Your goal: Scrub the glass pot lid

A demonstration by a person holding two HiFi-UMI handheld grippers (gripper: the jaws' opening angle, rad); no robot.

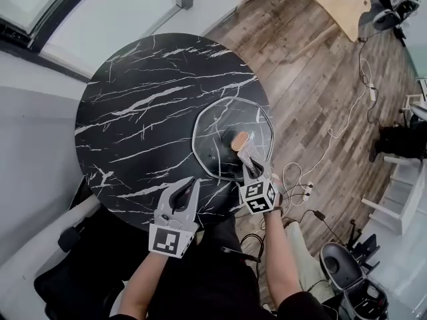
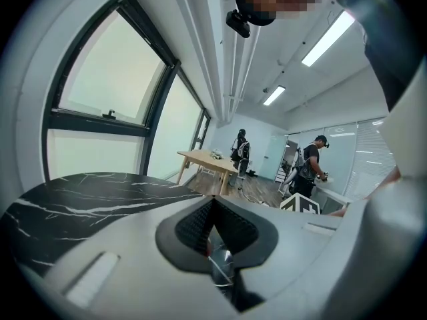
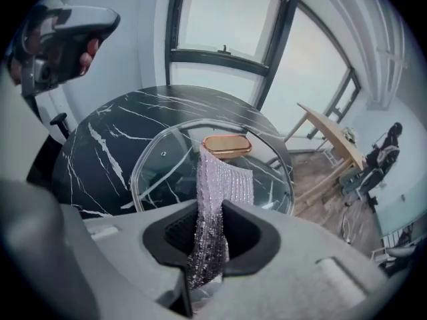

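Black marble worktop (image 1: 133, 112), round glass pot lid (image 1: 217, 135) lying flat towards our right.
Our right gripper (image 1: 255, 172), nearer, clamps a silvery mesh cloth (image 1: 248, 151) trailing forward onto the lid; our left gripper (image 1: 185, 184) has jaws together, empty.

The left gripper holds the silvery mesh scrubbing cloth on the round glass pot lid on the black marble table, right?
Wrong gripper: the right gripper is shut on the silvery mesh scrubbing cloth, as the right gripper view shows. It does lie on the round glass pot lid on the black marble table.
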